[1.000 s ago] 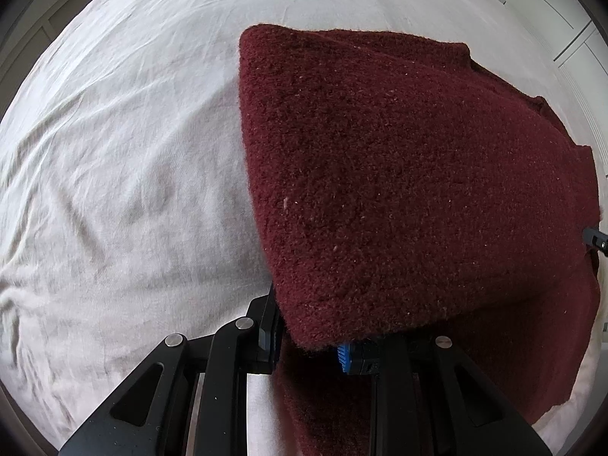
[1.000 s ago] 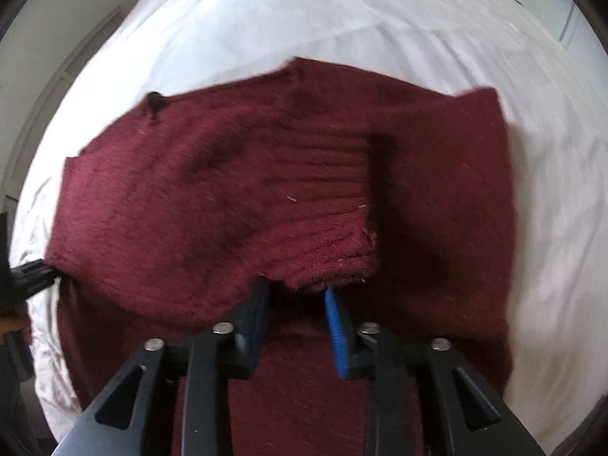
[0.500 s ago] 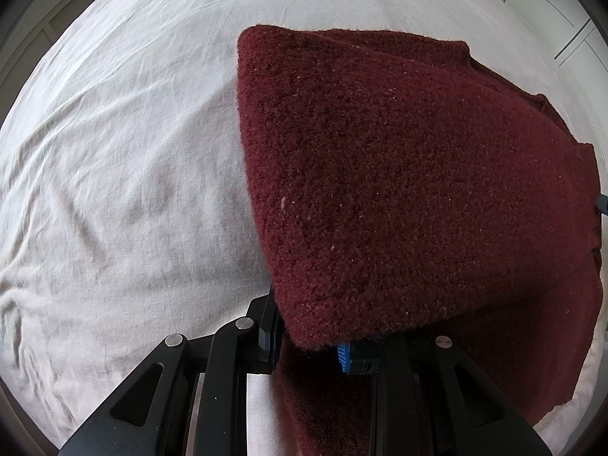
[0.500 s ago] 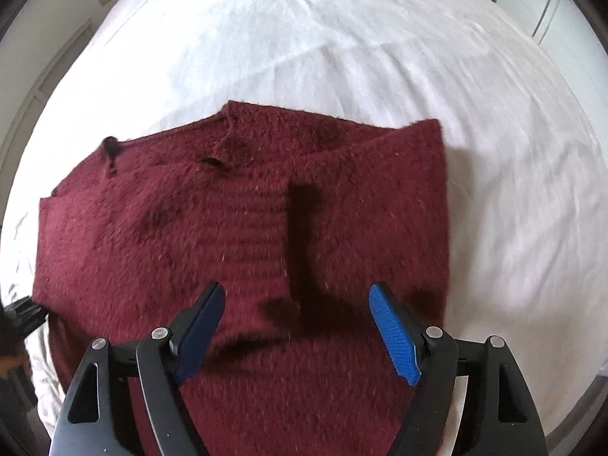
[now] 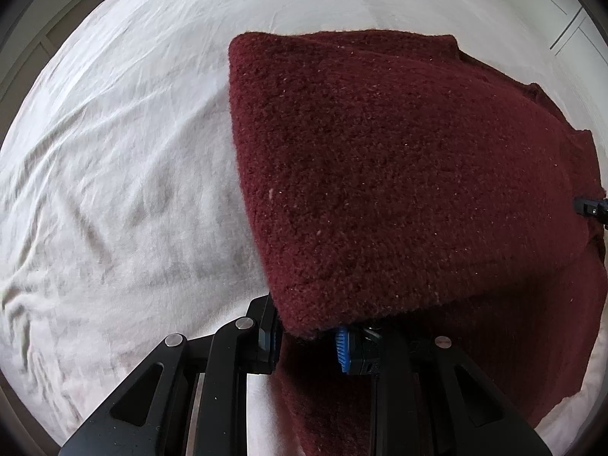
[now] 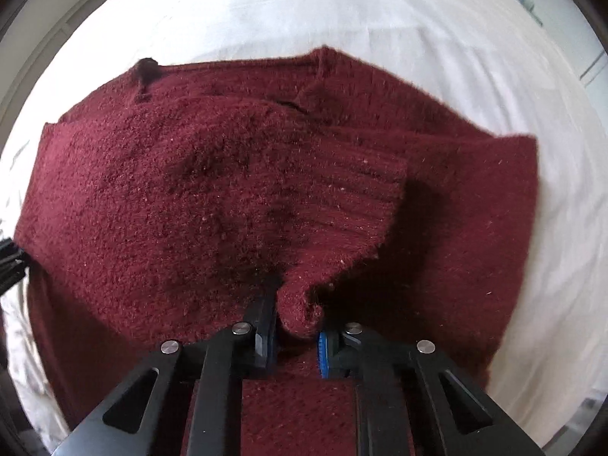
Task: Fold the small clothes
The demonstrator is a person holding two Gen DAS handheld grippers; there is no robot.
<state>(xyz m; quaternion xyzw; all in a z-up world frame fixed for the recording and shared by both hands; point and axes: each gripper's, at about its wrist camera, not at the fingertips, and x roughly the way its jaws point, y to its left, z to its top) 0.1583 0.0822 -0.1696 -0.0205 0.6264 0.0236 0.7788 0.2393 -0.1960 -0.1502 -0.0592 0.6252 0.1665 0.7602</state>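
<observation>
Spread wide across both views: white, wrinkled bed sheet (image 5: 125,174), with pale cupboard doors (image 5: 562,19) at the far right edge of the left wrist view. Lying on that sheet (image 6: 418,19): dark maroon fuzzy knitted sweater (image 5: 399,174), partly doubled over itself, lower layer flat on the bed, upper layer lifted off it.

Left tongs (image 5: 308,336) clamped on the near left corner of the raised layer, black finger to one side and blue-padded finger (image 5: 343,349) to the other, knit bulging out over both. Corner held up above the flat layer, thick fold running away and to the right from the grip, shadowed gap beneath. At the far right edge of this view, tip of the right tongs (image 5: 591,207) touching the sweater's edge.

Right tongs (image 6: 297,336) pinched together on a curled lip of the sweater (image 6: 212,197) near its ribbed cuff or hem band (image 6: 353,193), fabric bunched between the pads. Raised flap draped leftward from that grip across the flat body, dark shadow cast on the layer to the right. Neckline on the far side, away from both tongs. Left tongs (image 6: 9,262) just showing at the left edge, against the sweater's left side.
</observation>
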